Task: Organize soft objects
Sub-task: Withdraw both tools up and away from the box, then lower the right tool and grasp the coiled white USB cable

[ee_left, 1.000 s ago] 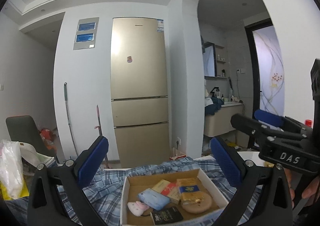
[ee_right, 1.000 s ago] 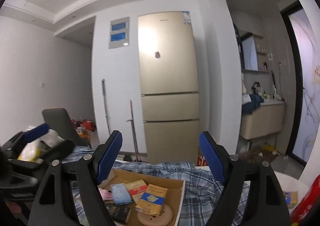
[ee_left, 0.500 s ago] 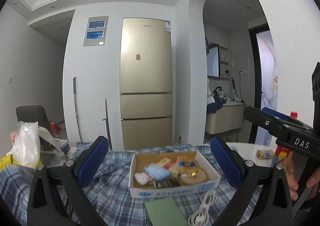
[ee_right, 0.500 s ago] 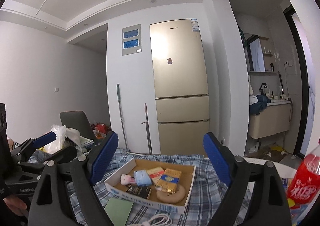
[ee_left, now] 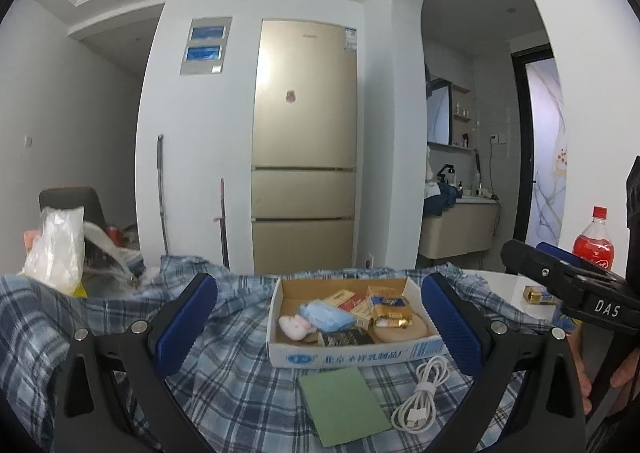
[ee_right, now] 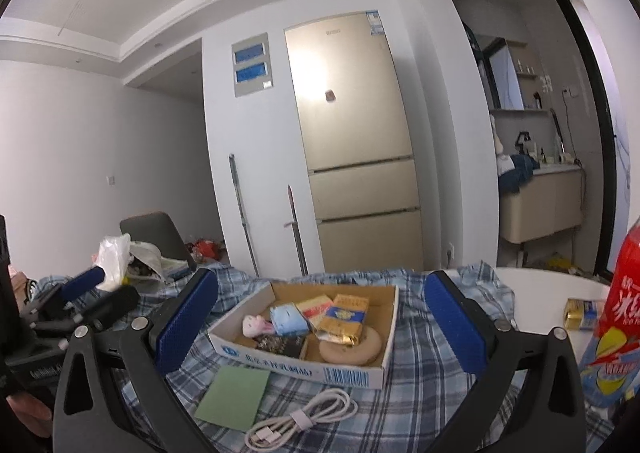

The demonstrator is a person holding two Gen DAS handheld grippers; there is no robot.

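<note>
A shallow cardboard box sits on a blue plaid cloth. In it lie a pink-and-white plush toy, a light blue soft pack, gold packets, a dark packet and a round tan pad. A green pad and a coiled white cable lie in front of the box. My left gripper and right gripper are both open and empty, held above the cloth and facing the box.
A red soda bottle and a small gold pack stand on the white table at right. A plastic bag lies at left. A gold fridge stands behind.
Both cameras have pulled back and tilted down, so the box looks farther off and the green pad and white cable in front of it have come into view. Both grippers stay open.
</note>
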